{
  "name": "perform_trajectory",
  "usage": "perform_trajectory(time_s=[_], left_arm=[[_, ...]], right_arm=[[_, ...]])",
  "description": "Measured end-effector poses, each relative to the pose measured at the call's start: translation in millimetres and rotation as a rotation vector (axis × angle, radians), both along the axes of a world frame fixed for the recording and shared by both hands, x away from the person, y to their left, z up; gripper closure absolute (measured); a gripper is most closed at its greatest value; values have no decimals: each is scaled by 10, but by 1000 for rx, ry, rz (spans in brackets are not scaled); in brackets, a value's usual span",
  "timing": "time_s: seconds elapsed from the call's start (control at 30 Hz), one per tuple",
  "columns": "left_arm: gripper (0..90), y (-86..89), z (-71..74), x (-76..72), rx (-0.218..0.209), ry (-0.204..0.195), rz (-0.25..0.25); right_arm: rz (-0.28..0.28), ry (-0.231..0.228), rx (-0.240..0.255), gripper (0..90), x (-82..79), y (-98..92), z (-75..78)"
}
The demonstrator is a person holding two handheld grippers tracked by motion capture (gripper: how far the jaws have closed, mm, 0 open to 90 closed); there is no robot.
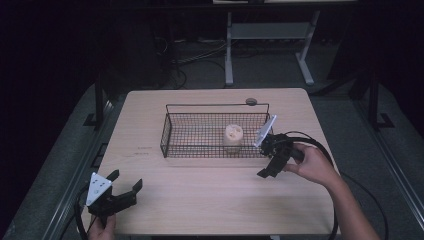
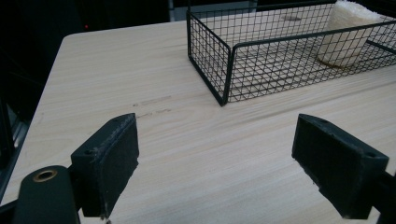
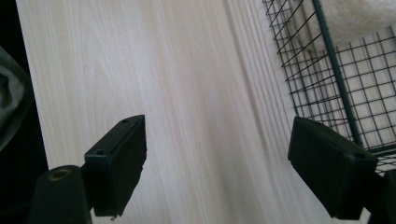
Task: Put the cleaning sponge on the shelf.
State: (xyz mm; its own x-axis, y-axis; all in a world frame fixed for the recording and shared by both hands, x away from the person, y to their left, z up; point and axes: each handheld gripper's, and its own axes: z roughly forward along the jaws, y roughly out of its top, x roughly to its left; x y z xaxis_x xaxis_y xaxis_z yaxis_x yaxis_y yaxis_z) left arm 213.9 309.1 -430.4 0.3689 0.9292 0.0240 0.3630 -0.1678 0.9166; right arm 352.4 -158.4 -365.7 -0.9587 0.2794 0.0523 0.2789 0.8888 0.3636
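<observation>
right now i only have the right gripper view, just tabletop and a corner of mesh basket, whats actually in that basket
Observer: A single pale, cup-like thing stands upright in the wire basket, toward its right end.
Operator: where is my right claw relative to it
Observer: The high view shows the right claw outside the basket, off its near right corner, open and holding nothing.
Operator: and the left claw
Observer: The left claw sits at the table's near left corner, jaws wide open, far from the basket.
</observation>
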Motion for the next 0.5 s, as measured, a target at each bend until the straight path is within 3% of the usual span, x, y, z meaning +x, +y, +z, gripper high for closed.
perform_trajectory(time_s=[0.27, 0.5], left_arm=[[140, -5, 0, -2, -2, 1, 0], [140, -13, -2, -3, -2, 2, -2]], right_arm=[[7, -8, -5, 189, -96, -35, -59], [5, 14, -9, 191, -157, -70, -170]])
